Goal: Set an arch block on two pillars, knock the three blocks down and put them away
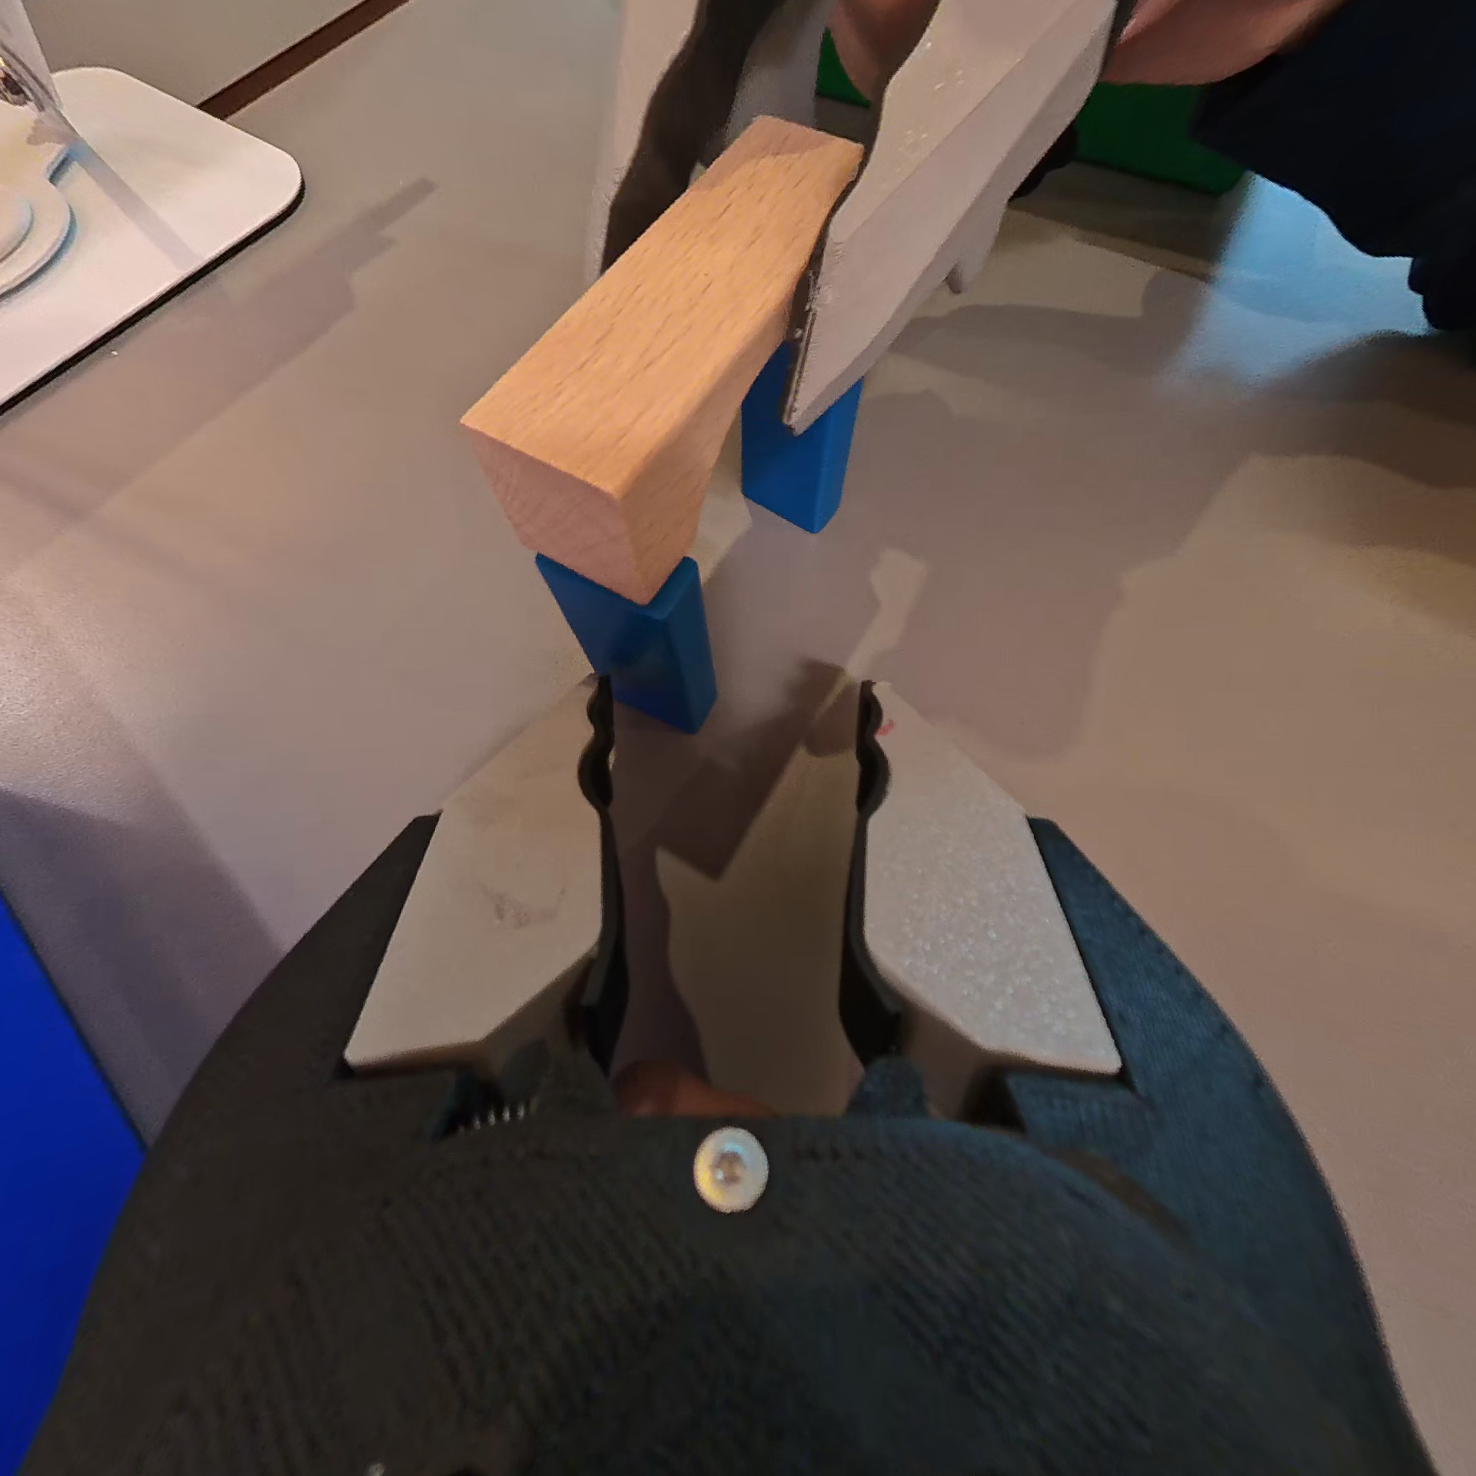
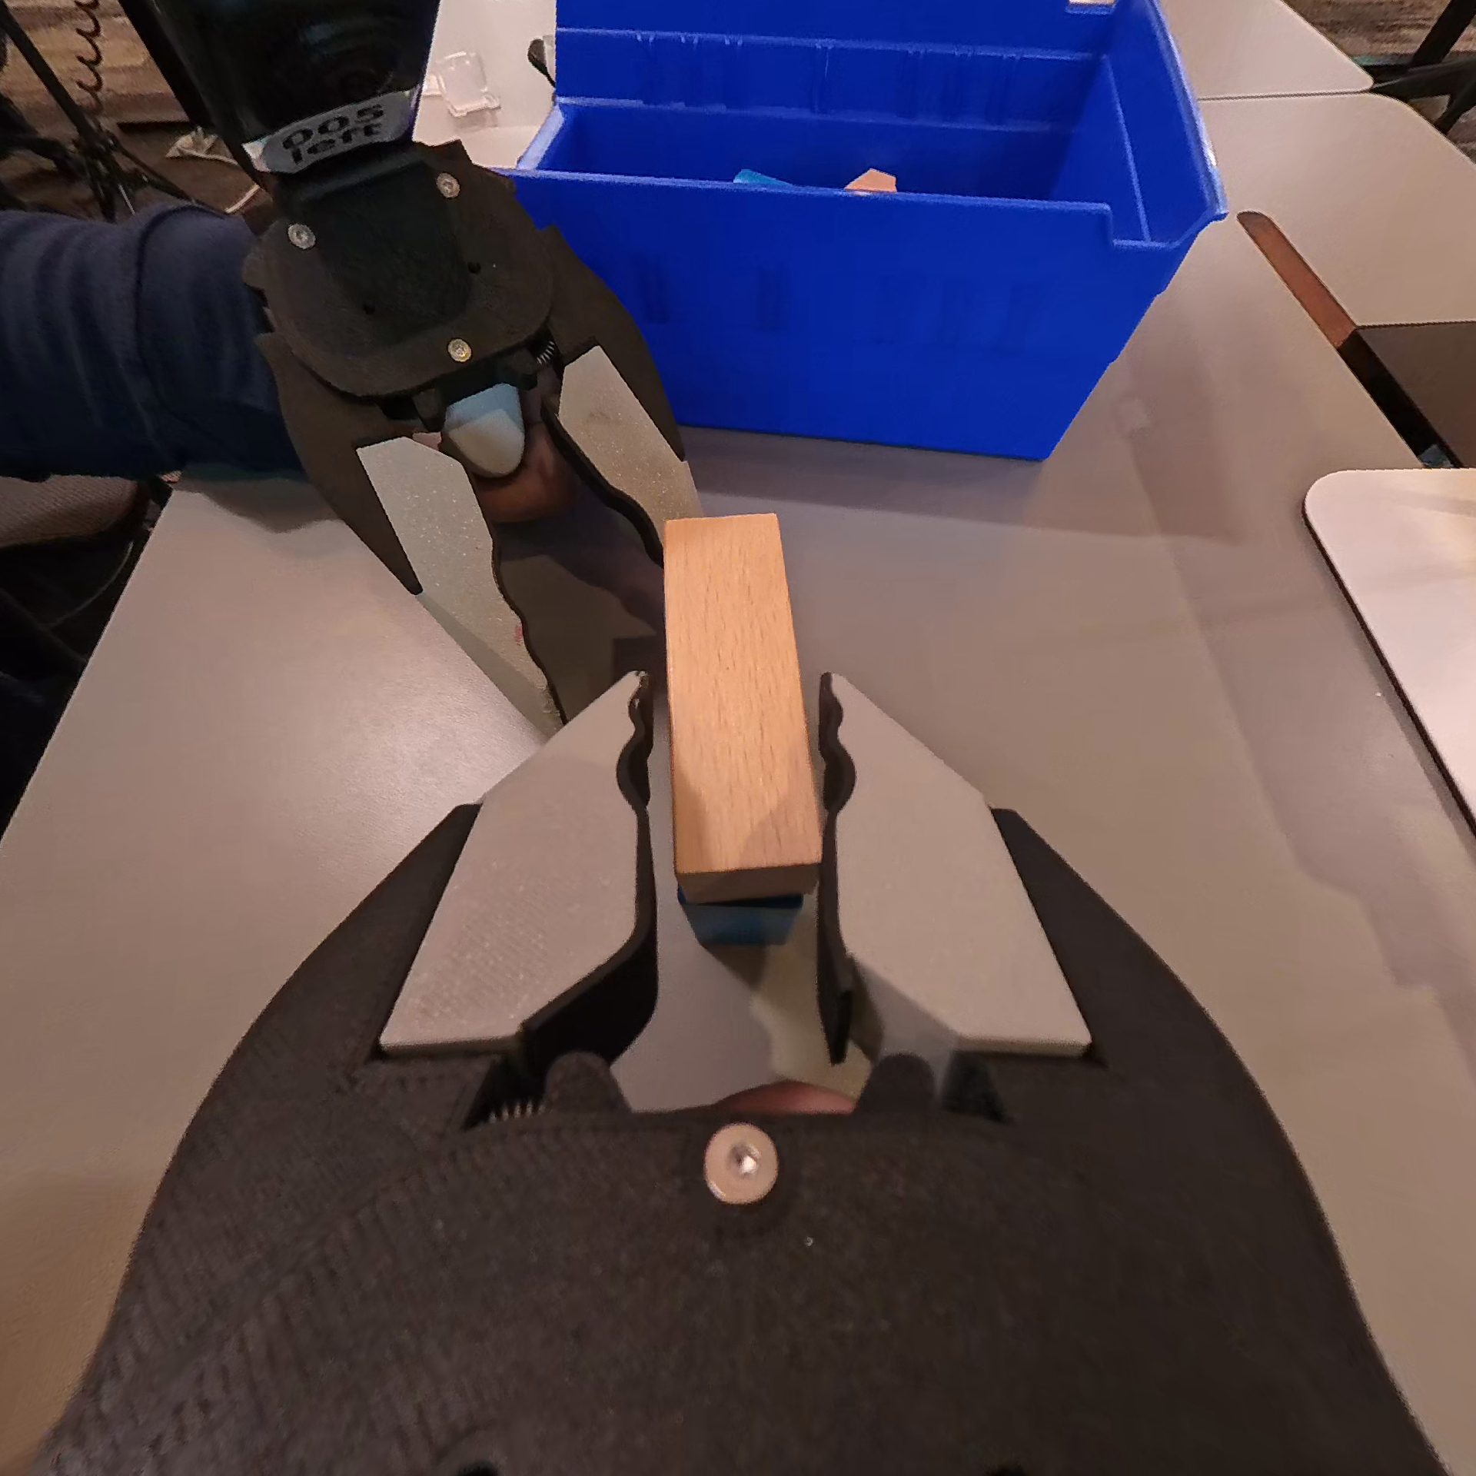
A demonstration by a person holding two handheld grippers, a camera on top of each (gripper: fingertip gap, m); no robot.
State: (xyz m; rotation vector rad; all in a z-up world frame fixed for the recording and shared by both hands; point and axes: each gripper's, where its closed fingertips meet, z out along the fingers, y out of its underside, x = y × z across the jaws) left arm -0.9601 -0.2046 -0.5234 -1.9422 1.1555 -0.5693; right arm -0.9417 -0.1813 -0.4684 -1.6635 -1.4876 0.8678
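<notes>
A plain wooden arch block (image 1: 679, 319) lies across two upright blue pillars, the near one (image 1: 647, 647) and the far one (image 1: 799, 471). In the right wrist view the arch (image 2: 735, 703) sits between the fingers of my right gripper (image 2: 735, 687), above a blue pillar (image 2: 743, 918). A thin gap shows beside the left pad, so the pads do not press on the arch and the gripper is open. One of its fingers (image 1: 878, 240) shows against the arch's side in the left wrist view. My left gripper (image 1: 735, 695) is open and empty, just in front of the near pillar; it also shows in the right wrist view (image 2: 607, 607).
A blue bin (image 2: 878, 319) with compartments stands behind the blocks and holds a few pieces. A white board (image 2: 1422, 599) lies at the table's right; it also shows in the left wrist view (image 1: 160, 200). A green object (image 1: 1142, 128) sits behind the right gripper. There is about 7 centimetres between the tips of the two grippers.
</notes>
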